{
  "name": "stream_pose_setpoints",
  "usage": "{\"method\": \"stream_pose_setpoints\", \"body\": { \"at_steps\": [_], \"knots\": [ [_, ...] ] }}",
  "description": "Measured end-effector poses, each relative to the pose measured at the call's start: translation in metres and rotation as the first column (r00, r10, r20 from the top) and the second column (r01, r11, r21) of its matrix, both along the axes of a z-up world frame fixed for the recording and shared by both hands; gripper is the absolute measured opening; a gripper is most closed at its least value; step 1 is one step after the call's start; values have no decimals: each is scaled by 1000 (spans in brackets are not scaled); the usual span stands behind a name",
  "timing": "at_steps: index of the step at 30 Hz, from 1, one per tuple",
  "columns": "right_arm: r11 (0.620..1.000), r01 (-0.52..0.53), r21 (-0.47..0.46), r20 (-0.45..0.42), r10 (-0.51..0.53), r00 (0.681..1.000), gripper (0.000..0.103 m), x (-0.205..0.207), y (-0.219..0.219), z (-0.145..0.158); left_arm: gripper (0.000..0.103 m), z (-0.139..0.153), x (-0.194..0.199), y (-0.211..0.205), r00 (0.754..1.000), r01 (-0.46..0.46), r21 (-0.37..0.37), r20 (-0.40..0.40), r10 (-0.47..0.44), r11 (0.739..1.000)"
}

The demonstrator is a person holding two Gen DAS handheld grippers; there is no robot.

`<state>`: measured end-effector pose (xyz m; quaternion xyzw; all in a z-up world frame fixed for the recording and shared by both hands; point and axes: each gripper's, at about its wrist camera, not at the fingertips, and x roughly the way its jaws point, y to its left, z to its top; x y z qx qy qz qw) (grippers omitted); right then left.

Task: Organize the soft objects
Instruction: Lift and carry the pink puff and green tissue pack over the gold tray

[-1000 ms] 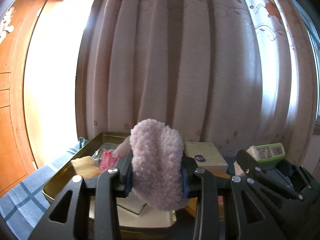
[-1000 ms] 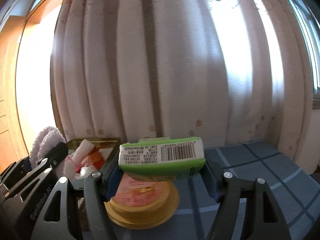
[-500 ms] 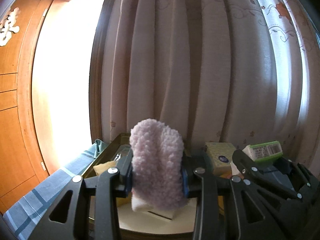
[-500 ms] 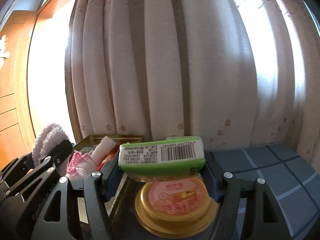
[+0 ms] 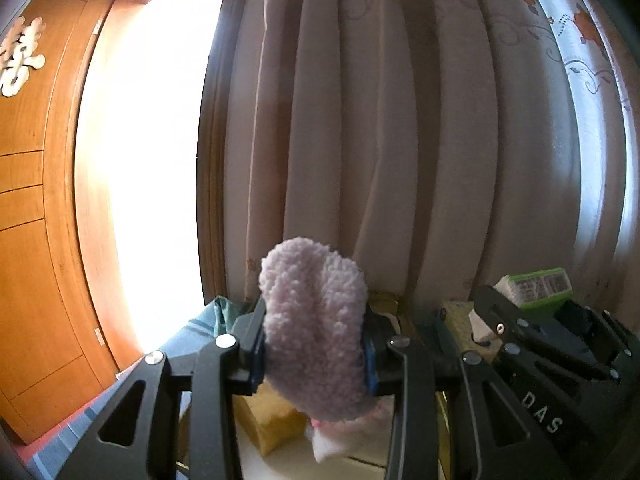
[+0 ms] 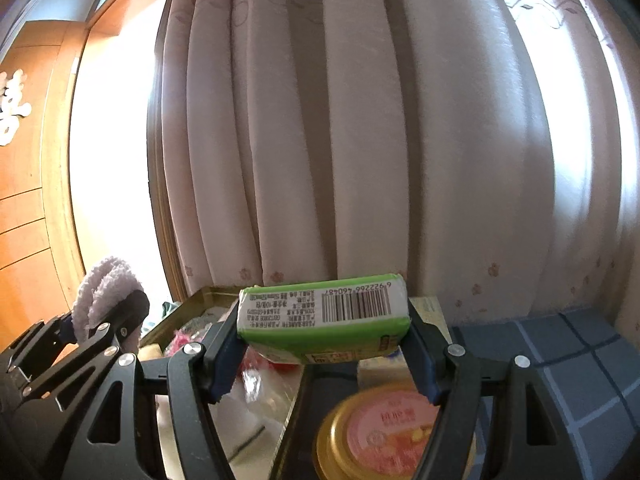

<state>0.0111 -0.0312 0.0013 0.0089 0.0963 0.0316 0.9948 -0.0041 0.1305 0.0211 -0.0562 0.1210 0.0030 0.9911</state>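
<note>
Left gripper [image 5: 316, 354]: clamped on a fluffy lilac sock [image 5: 316, 328], folded double, pads pressed into both flanks. The sock is held off the surface, upper half standing above the fingers, lower end hanging below them over the gold tin tray [image 6: 208, 294].

Right gripper [image 6: 324, 354]: clamped on a green tissue pack [image 6: 324, 312] across its short ends, barcode face toward the camera, pack held level and clear of everything beneath.

Below the right gripper: a round yellow cup with a pink lid [image 6: 384, 432] on the blue checked cloth [image 6: 560, 360], just beside the tray's right rim. In the tray: a yellow sponge-like block [image 5: 272, 420] near the left rim, a small pink-and-white knitted piece [image 6: 180, 336], and crinkled clear packets, too blurred to name.

Step judged in hand: both soft items carried toward the tray for placing.

Notes for doing it well:
- Each item is best brought fully inside the rim before the clamp is let go; the pack's long side risks catching the right rim.
- The sock should be lowered until its hanging end rests on the tray floor, then released, so it does not unfold or spill over the rim.
- The two grippers stand close side by side; one release at a time is advised.
- The pack should be set flat on a bare patch, not on the packets.
</note>
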Motion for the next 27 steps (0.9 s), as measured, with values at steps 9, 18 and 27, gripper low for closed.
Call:
{"method": "stream_pose_setpoints", "body": {
  "at_steps": [9, 18, 27],
  "knots": [
    [1000, -17, 17, -12, 18, 1000, 72, 20, 7, 10, 36, 1, 11, -1, 1000, 6, 15, -23, -6, 1000],
    [999, -22, 29, -34, 23, 999, 72, 34, 11, 10, 36, 4, 40, 3, 996, 16, 2, -88, -15, 1000],
    [999, -29, 42, -113, 33, 993, 72, 51, 6, 5, 35, -2, 65, 14, 980, 47, -28, -192, -52, 998]
  ]
}}
